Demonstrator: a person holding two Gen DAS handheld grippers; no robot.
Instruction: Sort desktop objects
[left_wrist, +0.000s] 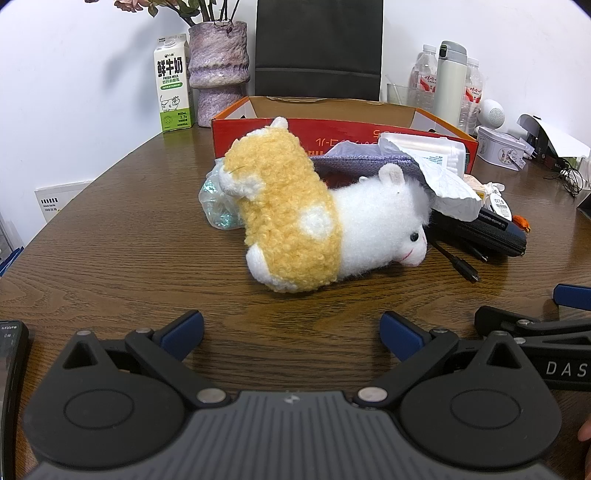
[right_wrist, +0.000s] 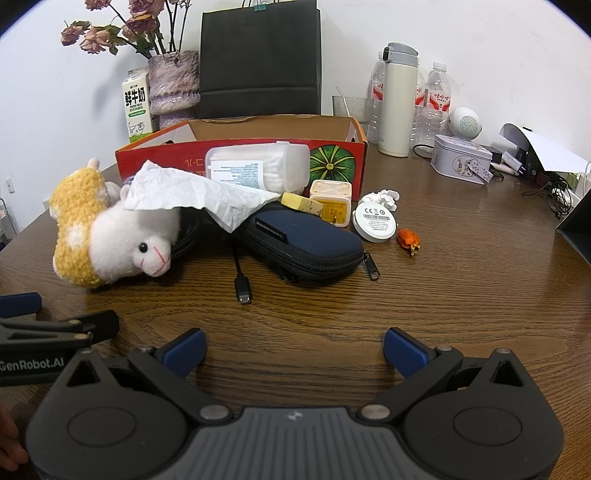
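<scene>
Left tongs (left_wrist: 291, 332) spread wide, nothing between, low over bare counter (left_wrist: 110, 251). Right tongs (right_wrist: 293, 347) also wide apart, empty, just beside them. Ahead: plush toy (left_wrist: 295, 221) on its side, tissue (right_wrist: 199, 195) draped over its head and a dark zip pouch (right_wrist: 306, 247). Cable plug (right_wrist: 242, 291) in front. Cotton swab box (right_wrist: 258, 166), charger (right_wrist: 330, 201), round disc (right_wrist: 375, 221) against the red cardboard box (right_wrist: 240, 151) behind.

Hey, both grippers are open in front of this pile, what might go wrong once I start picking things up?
Lifting the plush alpaca may drag off the tissue draped over its head and the zip case. The cotton swab box leans on the red box and might topple. The loose cable could snag.
</scene>
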